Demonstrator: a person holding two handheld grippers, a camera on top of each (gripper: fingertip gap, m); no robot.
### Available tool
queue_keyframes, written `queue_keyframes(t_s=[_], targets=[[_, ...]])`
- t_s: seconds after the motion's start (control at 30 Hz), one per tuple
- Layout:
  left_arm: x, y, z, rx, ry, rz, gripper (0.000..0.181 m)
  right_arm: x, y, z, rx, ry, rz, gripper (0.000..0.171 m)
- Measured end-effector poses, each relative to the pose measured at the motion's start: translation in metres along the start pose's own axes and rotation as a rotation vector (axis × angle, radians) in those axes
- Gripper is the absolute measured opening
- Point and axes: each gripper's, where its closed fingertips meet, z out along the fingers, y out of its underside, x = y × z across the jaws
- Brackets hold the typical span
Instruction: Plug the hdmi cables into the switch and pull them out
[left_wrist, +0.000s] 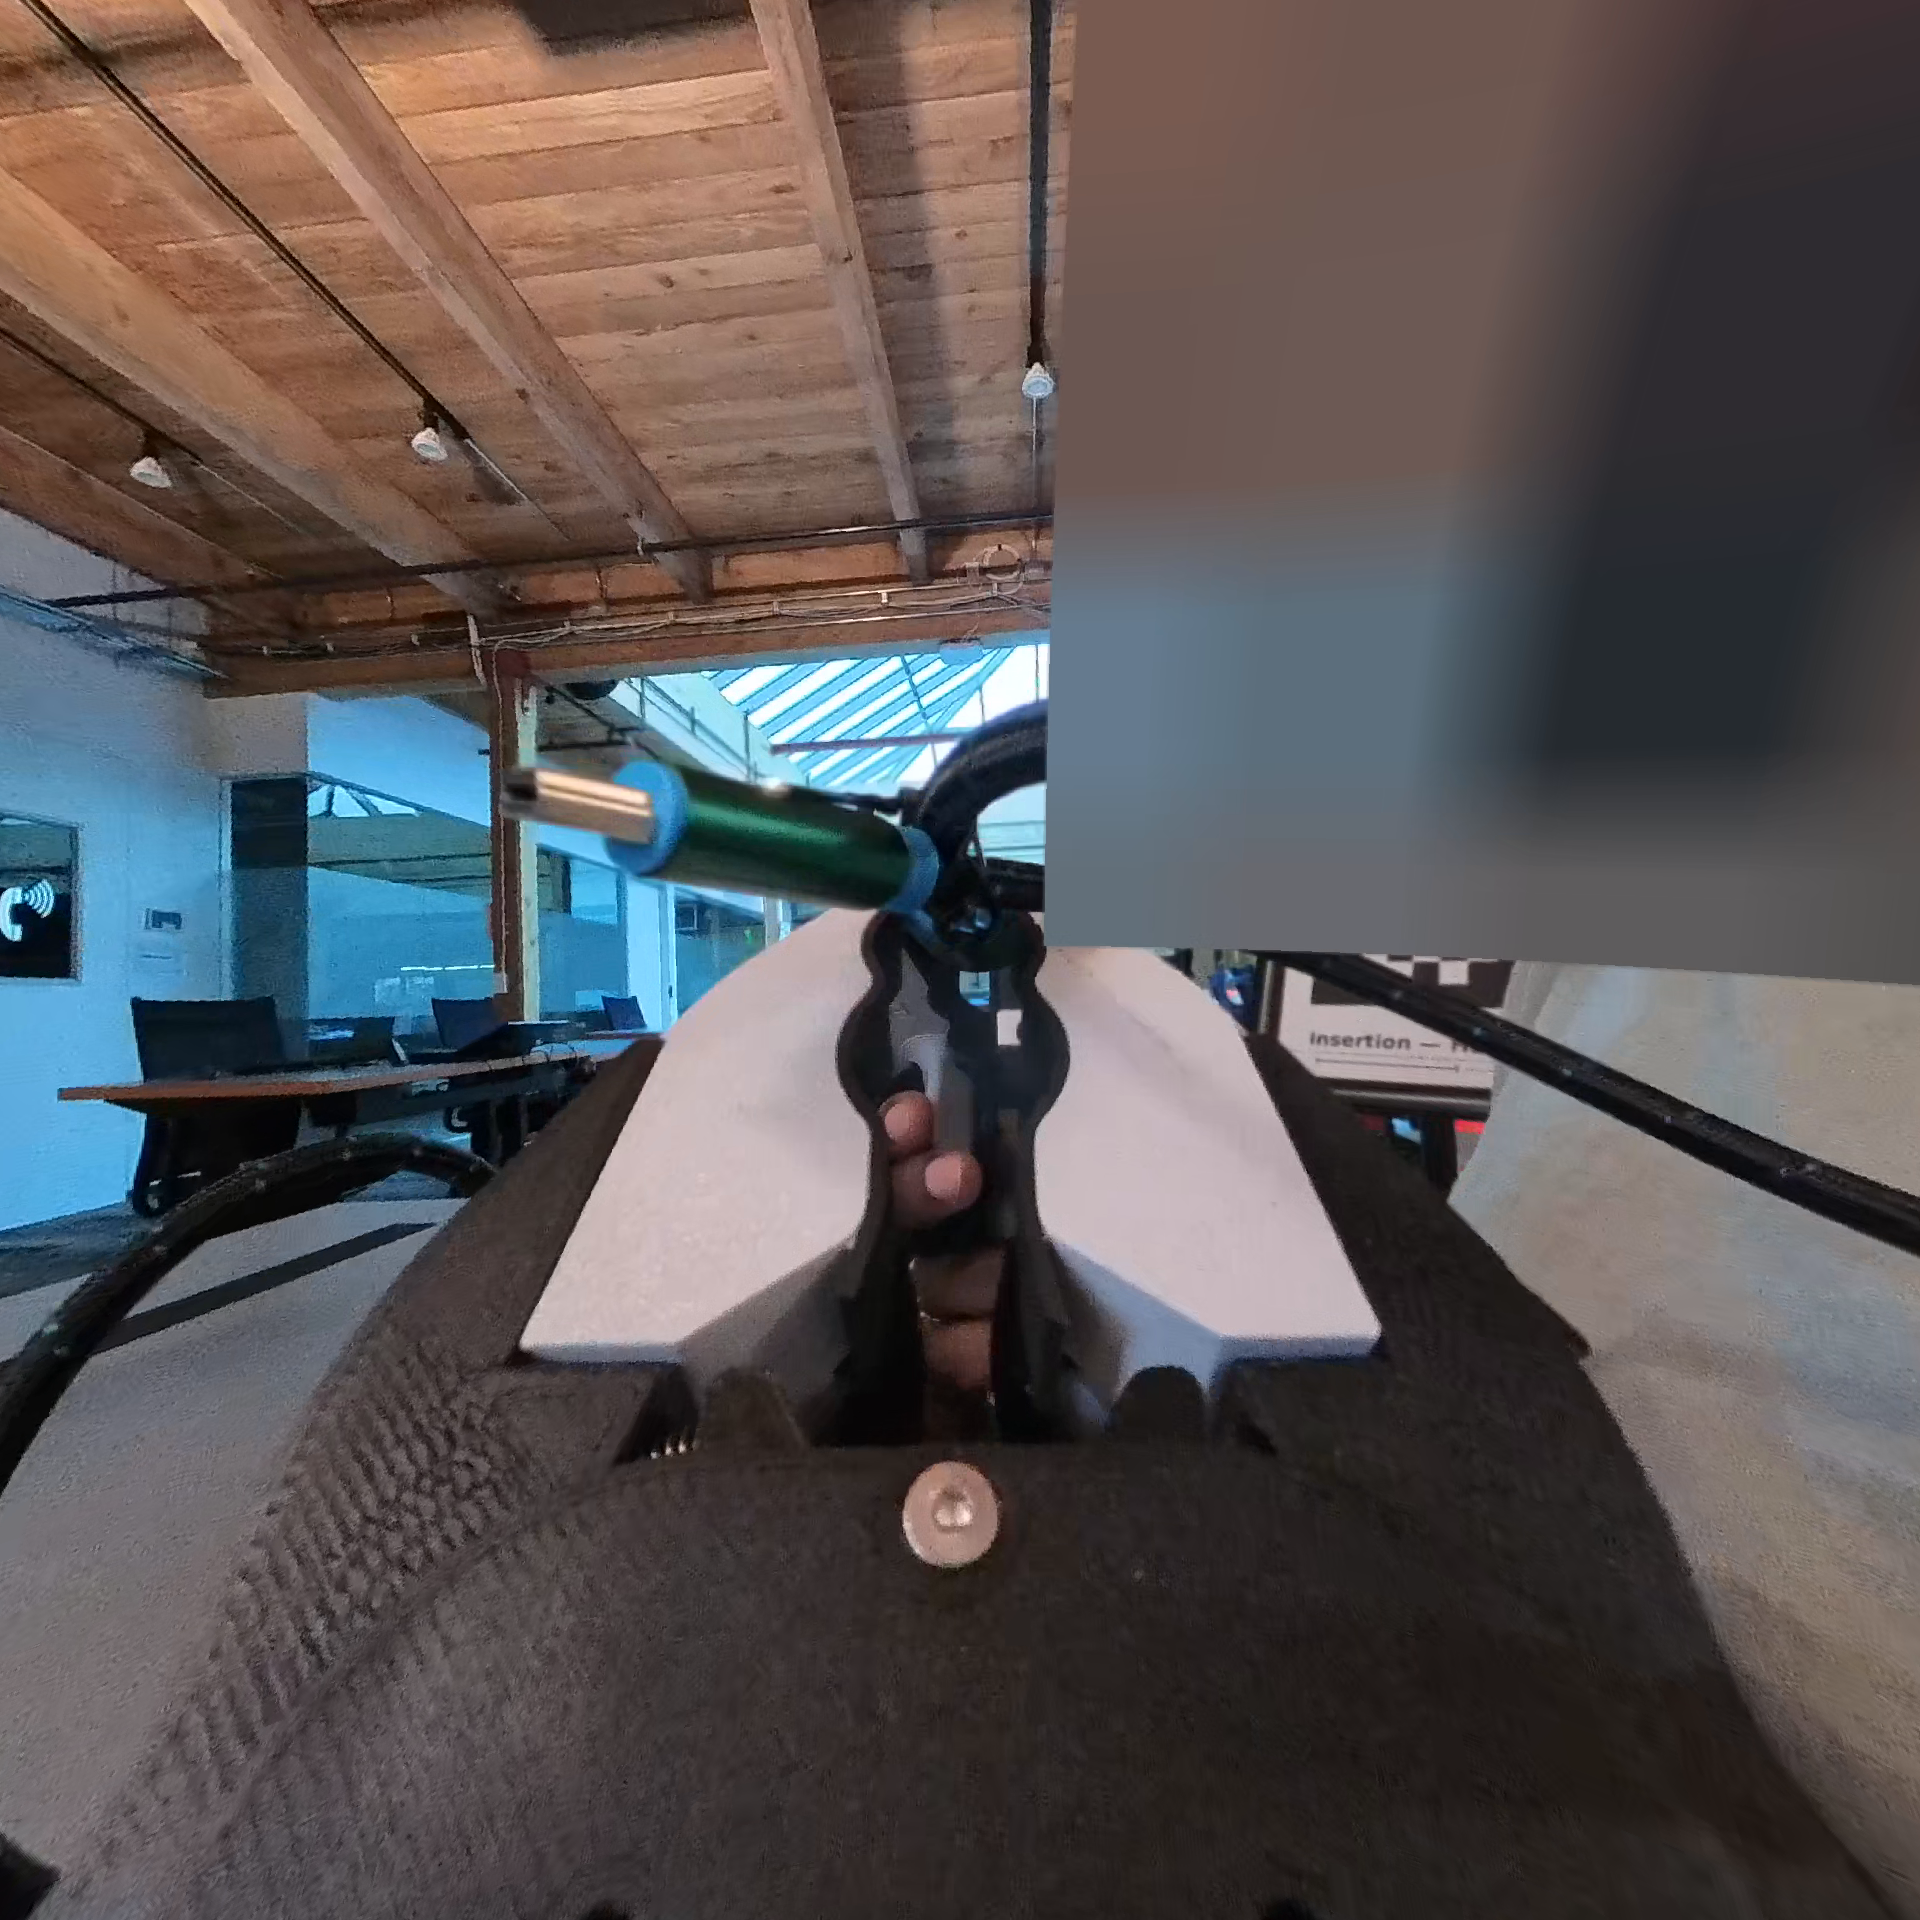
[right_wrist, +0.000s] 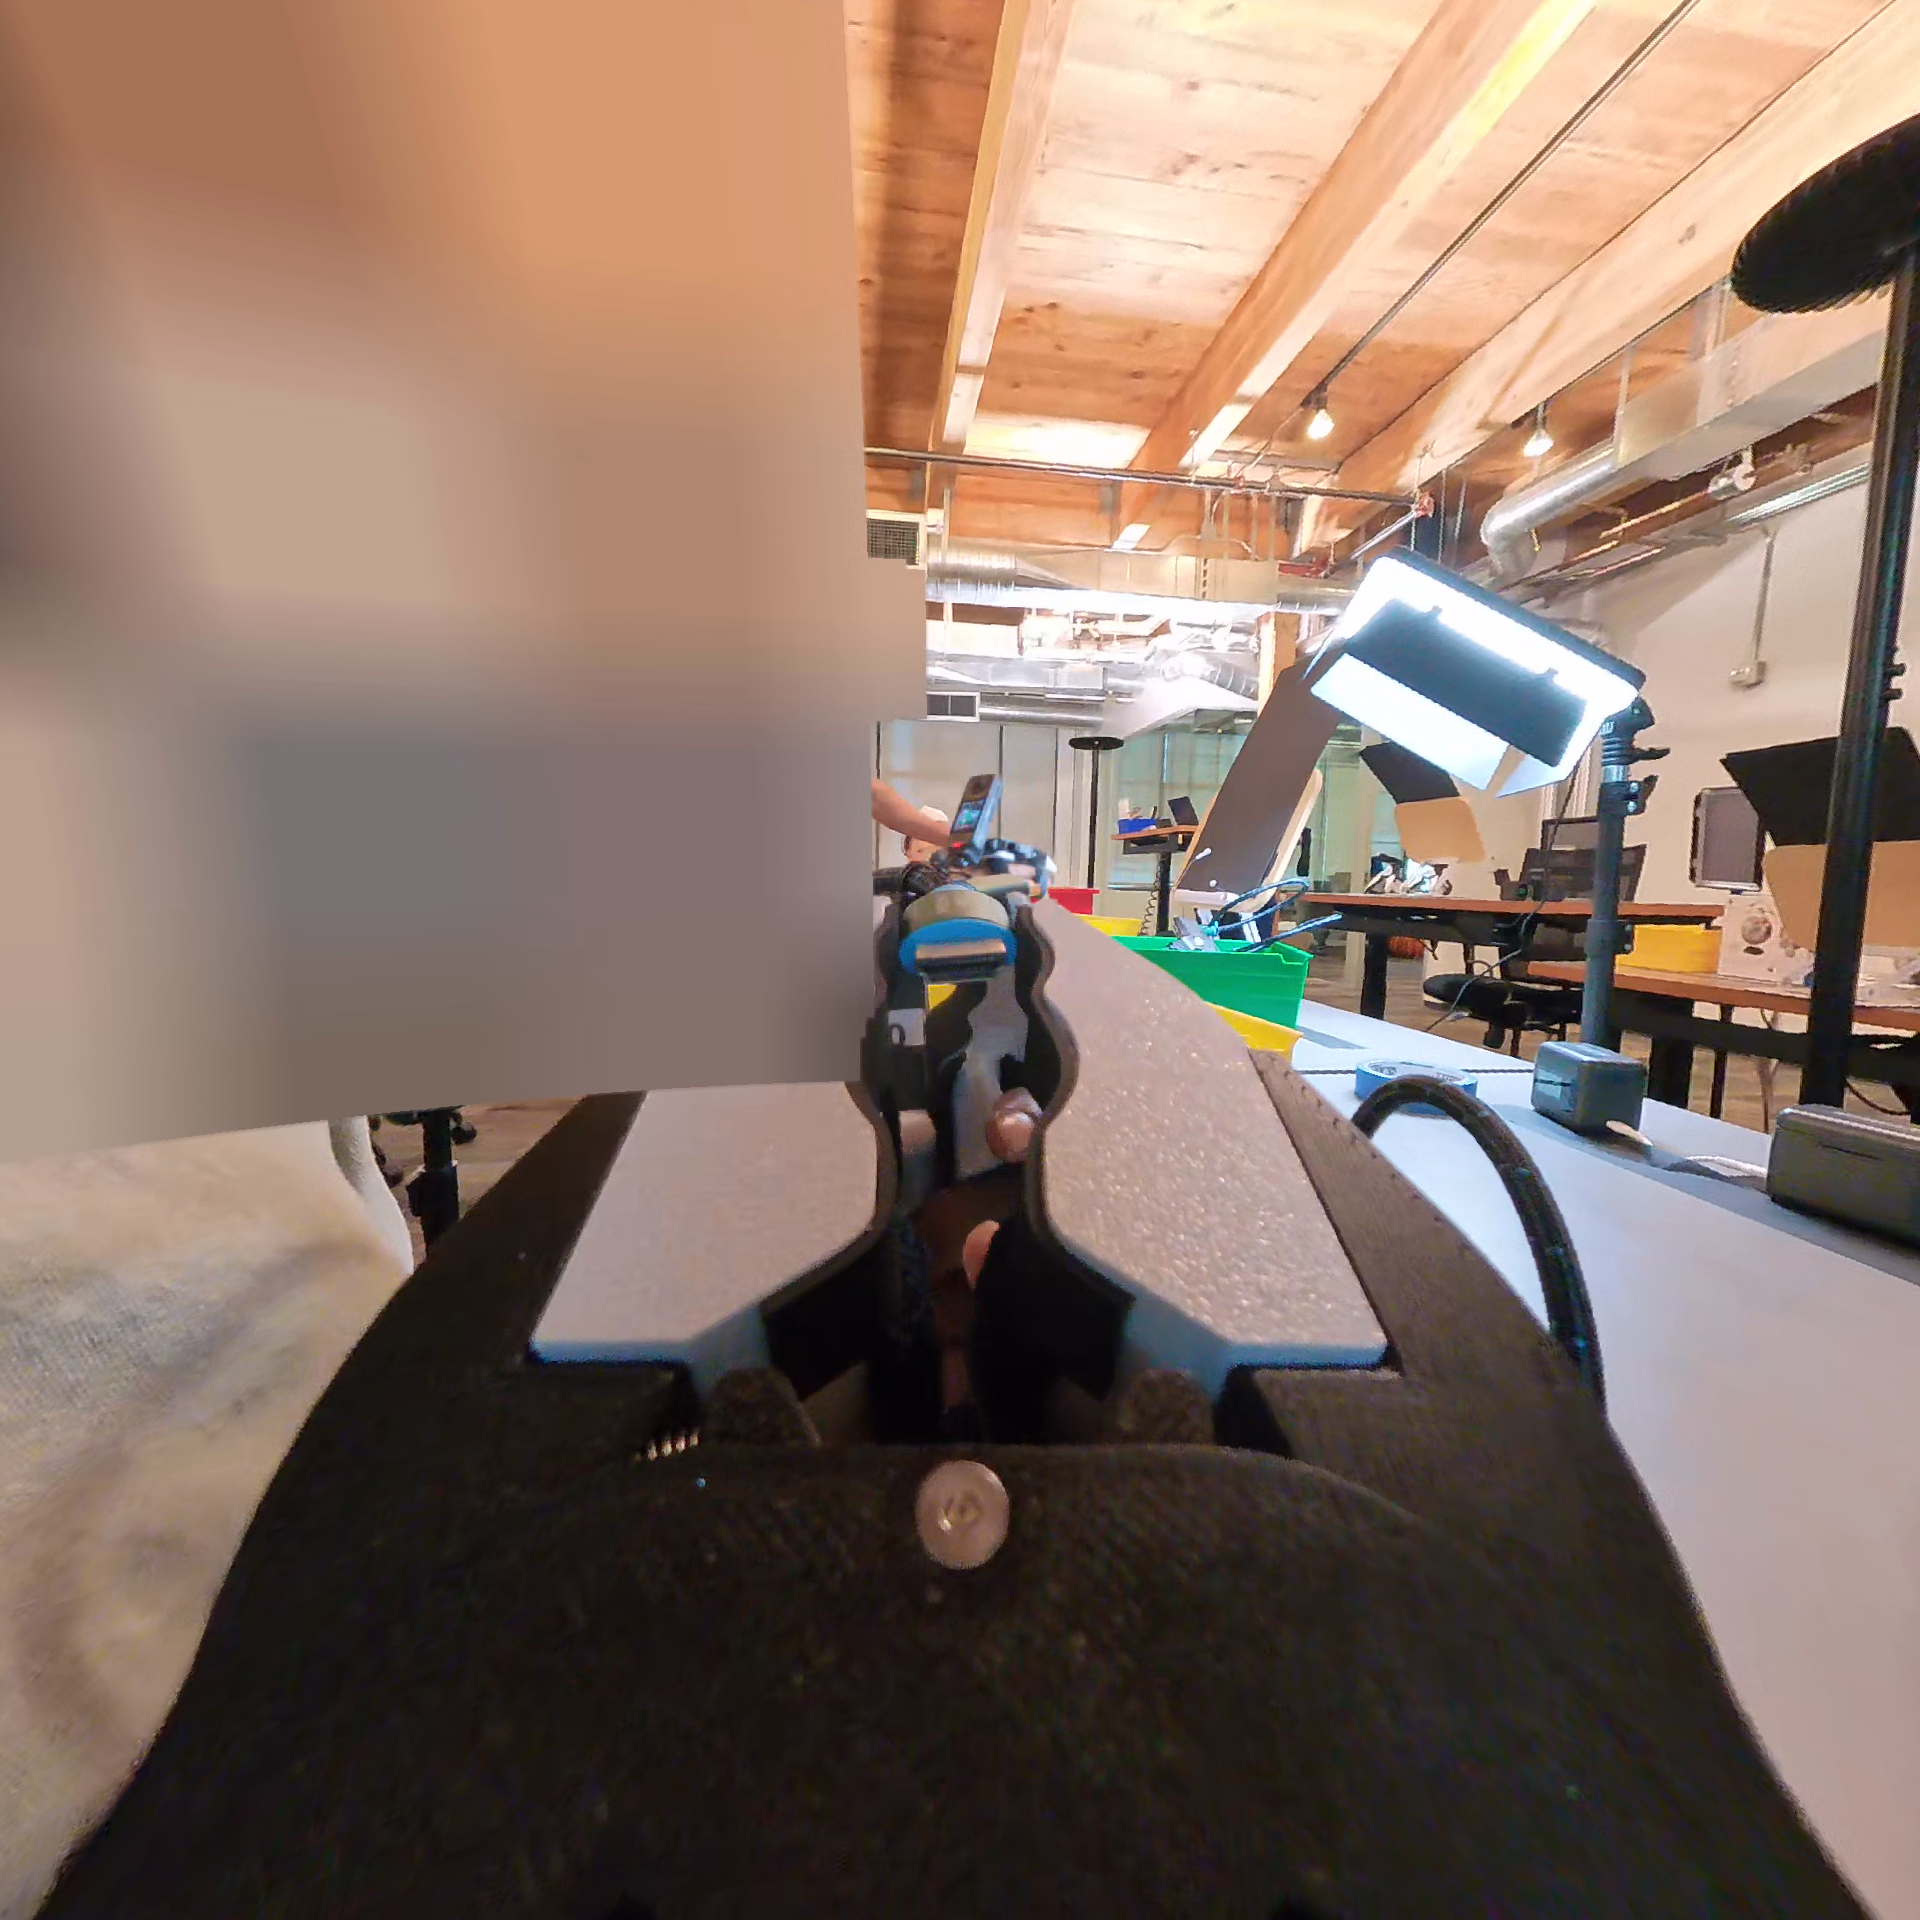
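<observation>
left hand-held gripper (left_wrist: 951, 971) closed, cable behind green HDMI plug (left_wrist: 769, 836) apparently pinched at tips | right hand-held gripper (right_wrist: 961, 971) closed; plug (right_wrist: 956, 940) just beyond tips, grip unclear | switch not visible | plug rigid, light; cable stiff, springy → grab metal shell, not cable

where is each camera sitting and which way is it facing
Left wrist view: on the left gripper, tilted up toward the wooden ceiling; its grey fingers pinch a black cable just behind a green plug, with the person's hand beyond.
Right wrist view: on the right gripper, facing an office and a grey table; a plug sits at its tips.
Shared: the ceiling, a pale sleeve and the facing gripper's handle.
</observation>
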Motion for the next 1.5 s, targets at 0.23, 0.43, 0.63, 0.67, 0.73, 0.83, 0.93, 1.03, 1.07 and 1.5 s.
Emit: queue_keyframes(t_s=[0.23, 0.43, 0.63, 0.67, 0.73, 0.83, 0.93, 1.03, 1.07, 1.5], targets=[[0.001, 0.005, -0.001, -0.039, 0.011, 0.039, 0.019, 0.0, 0.003, -0.004, -0.023, -0.022, -0.041, 0.021], [0.004, 0.007, 0.0, -0.058, 0.01, 0.094, 0.023, -0.004, 0.001, -0.006, 0.002, -0.052, -0.054, 0.021], [0.009, 0.011, 0.001, -0.121, 0.032, 0.131, 0.022, -0.007, 0.002, -0.006, -0.007, -0.083, -0.021, 0.021], [0.01, 0.011, 0.0, -0.124, 0.041, 0.13, 0.022, -0.008, 0.002, -0.006, -0.012, -0.093, -0.008, 0.021], [0.013, 0.011, 0.0, -0.124, 0.057, 0.13, 0.024, -0.01, 0.004, -0.005, -0.024, -0.114, 0.037, 0.021], [0.013, 0.012, 0.0, -0.122, 0.06, 0.123, 0.024, -0.01, 0.005, -0.006, -0.028, -0.136, 0.088, 0.021], [0.015, 0.012, 0.0, -0.1, 0.085, 0.077, 0.02, -0.013, 0.005, -0.007, -0.033, -0.167, 0.102, 0.02], [0.016, 0.011, -0.001, -0.083, 0.099, 0.053, 0.02, -0.014, 0.006, -0.007, -0.042, -0.174, 0.093, 0.021], [0.015, 0.012, -0.001, -0.082, 0.099, 0.05, 0.02, -0.014, 0.006, -0.007, -0.049, -0.171, 0.089, 0.021], [0.013, 0.014, -0.001, -0.081, 0.102, 0.026, 0.02, -0.01, 0.009, -0.016, -0.14, -0.163, -0.016, 0.023]])
